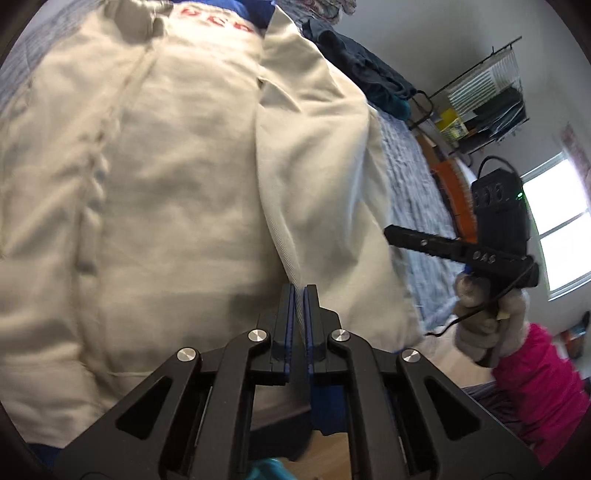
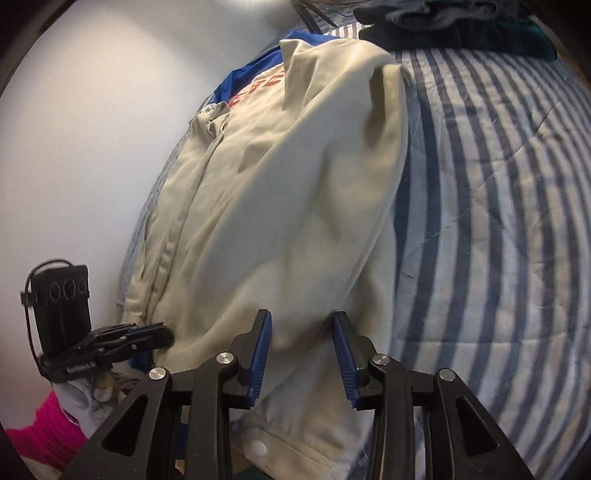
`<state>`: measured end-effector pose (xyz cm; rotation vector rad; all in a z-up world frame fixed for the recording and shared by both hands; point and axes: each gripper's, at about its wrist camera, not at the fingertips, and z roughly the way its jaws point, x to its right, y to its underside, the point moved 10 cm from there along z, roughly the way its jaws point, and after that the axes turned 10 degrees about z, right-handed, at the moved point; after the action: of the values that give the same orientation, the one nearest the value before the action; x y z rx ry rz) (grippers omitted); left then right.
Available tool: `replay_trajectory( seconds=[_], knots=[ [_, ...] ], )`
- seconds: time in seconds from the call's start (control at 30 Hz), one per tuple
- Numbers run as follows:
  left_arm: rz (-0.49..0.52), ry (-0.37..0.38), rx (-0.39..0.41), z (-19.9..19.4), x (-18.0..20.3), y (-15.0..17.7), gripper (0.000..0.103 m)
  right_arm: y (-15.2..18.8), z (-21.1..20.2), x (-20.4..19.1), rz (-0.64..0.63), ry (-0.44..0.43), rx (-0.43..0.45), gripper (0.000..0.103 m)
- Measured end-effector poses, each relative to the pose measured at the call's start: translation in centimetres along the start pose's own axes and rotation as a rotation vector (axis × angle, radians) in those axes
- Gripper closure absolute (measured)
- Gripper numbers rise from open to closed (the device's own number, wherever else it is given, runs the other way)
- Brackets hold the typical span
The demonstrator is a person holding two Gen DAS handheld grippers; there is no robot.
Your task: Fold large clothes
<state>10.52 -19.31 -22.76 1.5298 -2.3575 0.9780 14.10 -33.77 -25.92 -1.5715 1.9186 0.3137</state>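
**Cream jacket spread on the striped bed, both claws at its near edge**

In my left wrist view, my left claw [image 1: 299, 306] sits at 6 o'clock with its blue pads nearly together, only a thin slit between them. I cannot tell whether any cloth is pinched there; the fingertips lie over the cream jacket [image 1: 166, 177], near its hem.

In my right wrist view, my right claw [image 2: 302, 343] is spread open at 6 o'clock, with the jacket's folded sleeve running between the two blue pads [image 2: 261, 350] without being squeezed. A snap button on the cuff [image 2: 257, 447] shows just below the pads.

The jacket lies flat on the blue-and-white striped bed cover [image 2: 498, 221], filling the middle of both views, its sleeve folded in over the body. Red lettering [image 1: 218, 20] and a blue lining show at its far end, toward 12 o'clock.

Beyond it, at 1 o'clock in the right view, a dark pile of clothes [image 2: 461, 22] rests on the bed. In the left view, a wire rack [image 1: 484, 92] stands at 2 o'clock and a bright window [image 1: 554, 225] at 3 o'clock.
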Motion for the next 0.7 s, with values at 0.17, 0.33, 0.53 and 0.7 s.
replay_trajectory(
  seconds=[0.17,0.33,0.53,0.7],
  knots=[
    [0.072,-0.14,0.016,0.0,-1.9,-0.1,0.101,-0.6,-1.3,-2.9,-0.029,-0.11,0.03,0.083],
    [0.106,-0.188,0.009,1.4,-2.5,0.1,0.101,0.7,0.5,-2.5,-0.071,-0.036,-0.017,0.051],
    [0.131,-0.173,0.011,0.8,-1.4,0.1,0.102,1.2,1.5,-3.2,-0.094,0.017,-0.083,0.102],
    [0.15,-0.099,0.029,0.5,1.9,-0.1,0.102,-1.7,-3.1,-3.5,-0.035,-0.025,-0.032,0.103]
  ],
)
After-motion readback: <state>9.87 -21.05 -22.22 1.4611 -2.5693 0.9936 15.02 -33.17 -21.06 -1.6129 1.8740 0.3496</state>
